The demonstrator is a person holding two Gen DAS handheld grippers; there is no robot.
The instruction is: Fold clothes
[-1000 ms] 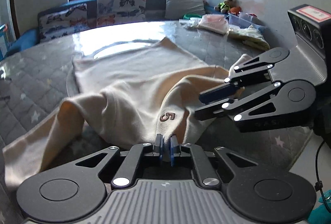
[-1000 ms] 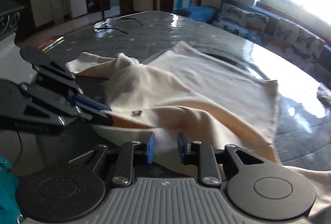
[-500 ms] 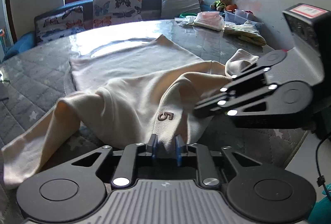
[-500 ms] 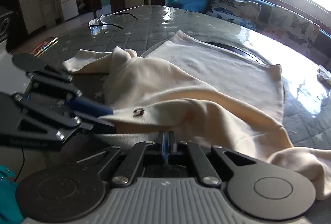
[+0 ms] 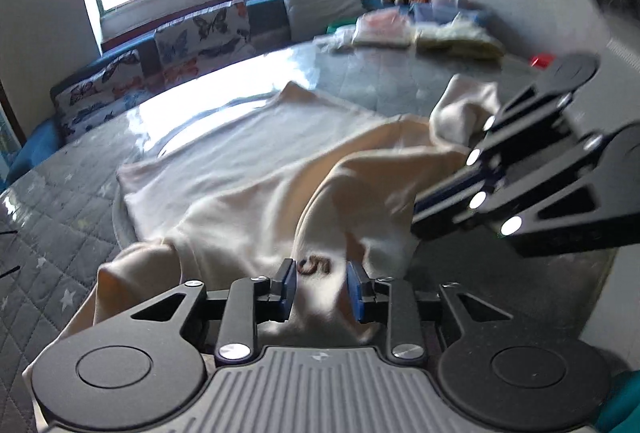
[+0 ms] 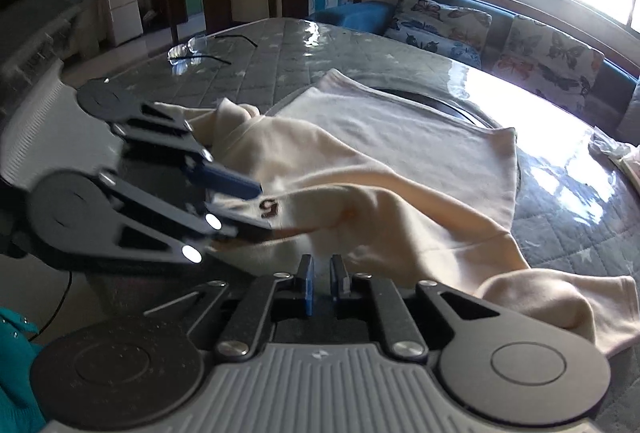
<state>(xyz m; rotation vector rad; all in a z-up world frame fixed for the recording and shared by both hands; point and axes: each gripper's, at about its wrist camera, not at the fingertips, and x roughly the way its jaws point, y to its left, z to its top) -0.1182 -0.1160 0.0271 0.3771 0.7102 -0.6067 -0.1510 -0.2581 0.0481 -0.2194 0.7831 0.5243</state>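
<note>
The table (image 6: 280, 45), covered in a quilted grey star-print cloth, carries the whole job: a cream shirt (image 5: 240, 161) spread across it, far half lying flat, near half heaped up toward the table edge. That heap looks like the start of a fold, the near hem raised so it can be carried over the flat part.

The left gripper (image 5: 322, 289) stands with its blue pads parted, a ridge of the cloth running between them; I judge it released, since there is daylight on both sides of the fabric. The right gripper (image 6: 321, 283) has its pads drawn close with a narrow gap; the cloth sits just ahead of them and I cannot tell whether any of it is pinched.

Sleeves trail off at either side, one bunched by the right gripper's far side (image 6: 560, 297), which would want tucking in before any clean fold.

The one bit of writing: a dark stitched "5" (image 5: 315, 265) on the raised fold, just between the left pads.
</note>
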